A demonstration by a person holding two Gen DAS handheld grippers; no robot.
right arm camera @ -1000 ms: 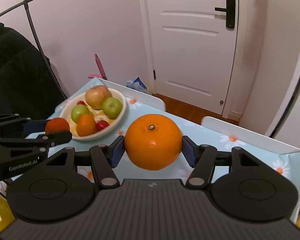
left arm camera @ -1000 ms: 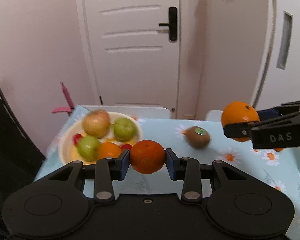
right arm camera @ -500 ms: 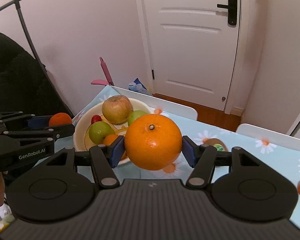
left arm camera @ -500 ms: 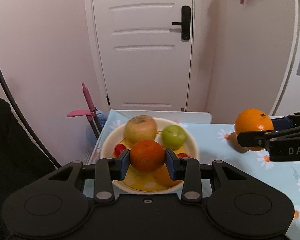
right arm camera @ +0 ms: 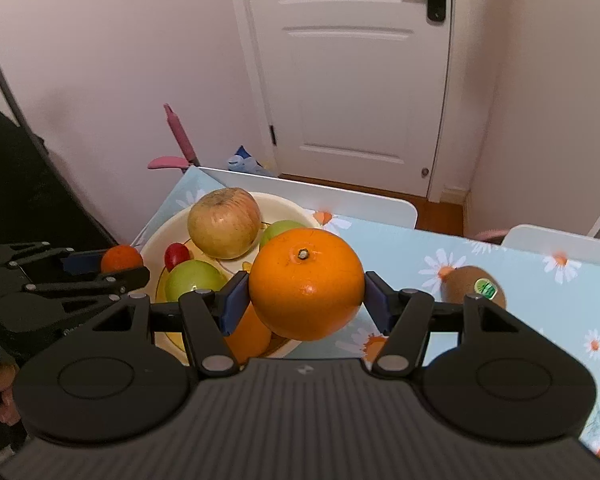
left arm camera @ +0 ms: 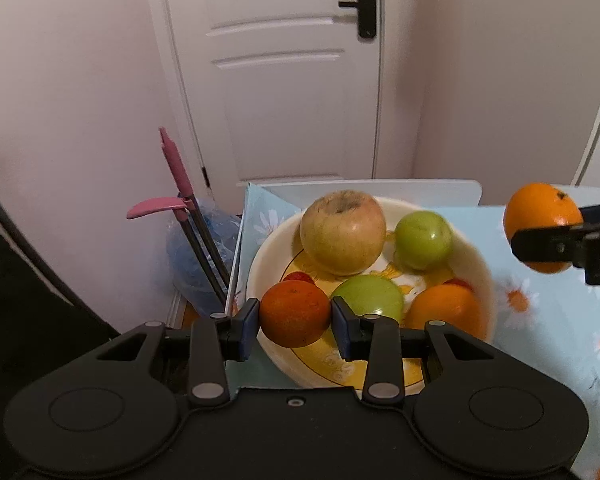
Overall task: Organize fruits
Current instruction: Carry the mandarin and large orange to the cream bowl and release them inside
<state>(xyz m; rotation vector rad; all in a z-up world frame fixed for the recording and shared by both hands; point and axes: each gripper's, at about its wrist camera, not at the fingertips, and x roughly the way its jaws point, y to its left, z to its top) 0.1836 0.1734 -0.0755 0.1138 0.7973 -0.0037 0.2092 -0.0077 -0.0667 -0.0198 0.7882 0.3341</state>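
Left claw (left arm camera: 295, 322) grips a small tangerine (left arm camera: 294, 312) between its blue pads, held over the near left rim of a cream bowl (left arm camera: 478, 268). Right claw (right arm camera: 305, 299) clamps a large orange (right arm camera: 306, 283), stem up, above the bowl's right edge. Inside the bowl lie a yellowish apple (left arm camera: 342, 232), two green apples (left arm camera: 422, 240), another orange (left arm camera: 446, 312) and small red fruits. On the daisy-print tablecloth (right arm camera: 540, 292), a kiwi (right arm camera: 474, 286) sits to the right of the right claw

No text can be read — the only label is a small green sticker (right arm camera: 485, 287) on the kiwi (right arm camera: 470, 285), its print too small to read.
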